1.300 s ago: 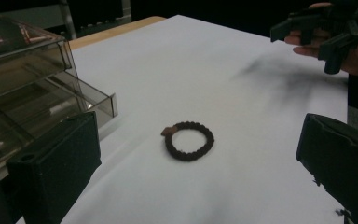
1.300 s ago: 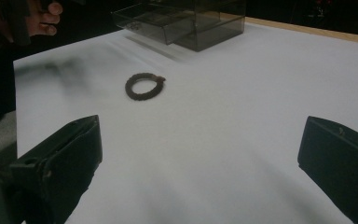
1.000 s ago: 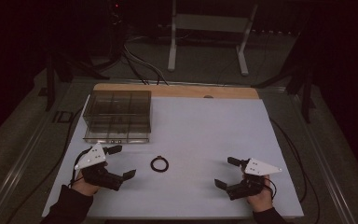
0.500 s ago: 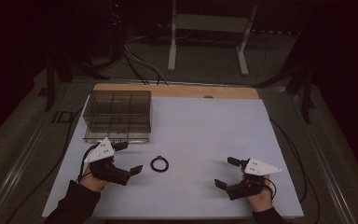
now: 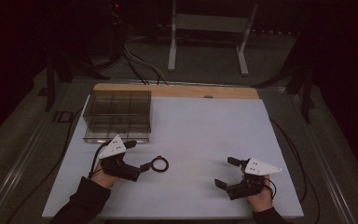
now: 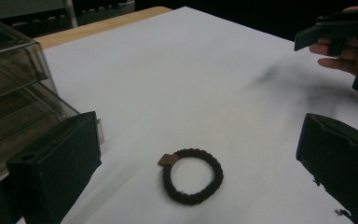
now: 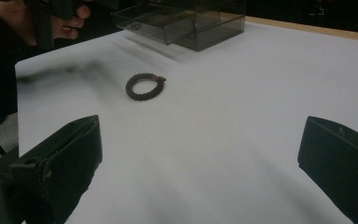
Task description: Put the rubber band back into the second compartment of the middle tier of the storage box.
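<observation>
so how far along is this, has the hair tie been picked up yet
Not yet. Nothing looks finished: the dark braided hair tie lies flat on the white table, and none shows in the clear plastic compartment box. In hand: the left tongs are open around the tie, not gripping. The right tongs rest open, apart. Grasping and any placing remain, presumably in the box.

Background stuff: the white tabletop [image 5: 205,126] has a wooden strip [image 5: 177,90] along its 12 o'clock edge. Past that, still at 12, there's a white metal stand [image 5: 207,21] on the grey floor [image 5: 205,65]. Black cables [image 5: 140,63] snake across the floor around 11 o'clock, with a tiny red light [image 5: 117,6] above them. Another cable [image 5: 291,144] runs along the table's 3 o'clock side.
</observation>
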`<state>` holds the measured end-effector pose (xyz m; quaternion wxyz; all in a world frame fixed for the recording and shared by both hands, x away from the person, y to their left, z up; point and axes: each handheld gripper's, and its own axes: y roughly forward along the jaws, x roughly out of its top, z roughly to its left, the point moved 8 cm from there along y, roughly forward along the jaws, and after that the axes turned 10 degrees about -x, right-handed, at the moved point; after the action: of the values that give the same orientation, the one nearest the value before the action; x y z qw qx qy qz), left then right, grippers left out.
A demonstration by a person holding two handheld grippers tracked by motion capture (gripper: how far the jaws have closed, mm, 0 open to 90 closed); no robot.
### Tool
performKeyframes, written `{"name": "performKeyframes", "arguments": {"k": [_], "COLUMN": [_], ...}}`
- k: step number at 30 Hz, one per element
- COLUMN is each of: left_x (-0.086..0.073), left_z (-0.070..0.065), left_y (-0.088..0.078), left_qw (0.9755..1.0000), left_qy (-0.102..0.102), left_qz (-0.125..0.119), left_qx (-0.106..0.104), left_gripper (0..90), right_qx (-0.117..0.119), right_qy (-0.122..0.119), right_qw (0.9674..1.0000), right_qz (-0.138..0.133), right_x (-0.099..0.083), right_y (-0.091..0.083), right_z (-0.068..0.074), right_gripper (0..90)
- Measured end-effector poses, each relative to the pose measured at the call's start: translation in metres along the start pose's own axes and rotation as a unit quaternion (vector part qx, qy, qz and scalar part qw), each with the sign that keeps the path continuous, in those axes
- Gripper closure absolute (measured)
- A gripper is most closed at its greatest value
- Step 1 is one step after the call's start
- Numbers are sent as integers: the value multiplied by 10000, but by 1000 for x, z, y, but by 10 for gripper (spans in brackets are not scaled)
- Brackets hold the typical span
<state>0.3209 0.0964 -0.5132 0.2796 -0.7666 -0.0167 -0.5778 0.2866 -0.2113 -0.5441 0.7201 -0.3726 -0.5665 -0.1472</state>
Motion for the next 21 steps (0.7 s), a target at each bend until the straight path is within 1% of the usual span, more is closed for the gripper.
{"name": "performKeyframes", "arguments": {"k": [8,17,18,19,20,21], "left_x": [-7,-18,-20,-23,-23,-24], "left_z": [-3,0,0,1,1,1], "left_y": [21,36,38,40,40,41], "left_qw": [9998,9994,9993,9988,9988,9986], "left_qy": [5,-98,-116,-185,-185,-230], "left_qz": [193,339,367,447,447,481], "left_qx": [-75,-17,-13,32,32,19], "left_gripper": [5,9,9,9,10,10], "right_qx": [5,18,17,16,16,19], "right_qy": [-11,9,-1,-6,-6,8], "right_qw": [10000,10000,10000,10000,10000,10000], "right_qz": [-2,2,-5,-6,-6,-9], "right_x": [0,0,0,0,0,0], "right_y": [-1,-1,-1,-1,-1,0], "right_z": [0,0,0,0,0,0], "right_gripper": [0,0,0,0,0,0]}}
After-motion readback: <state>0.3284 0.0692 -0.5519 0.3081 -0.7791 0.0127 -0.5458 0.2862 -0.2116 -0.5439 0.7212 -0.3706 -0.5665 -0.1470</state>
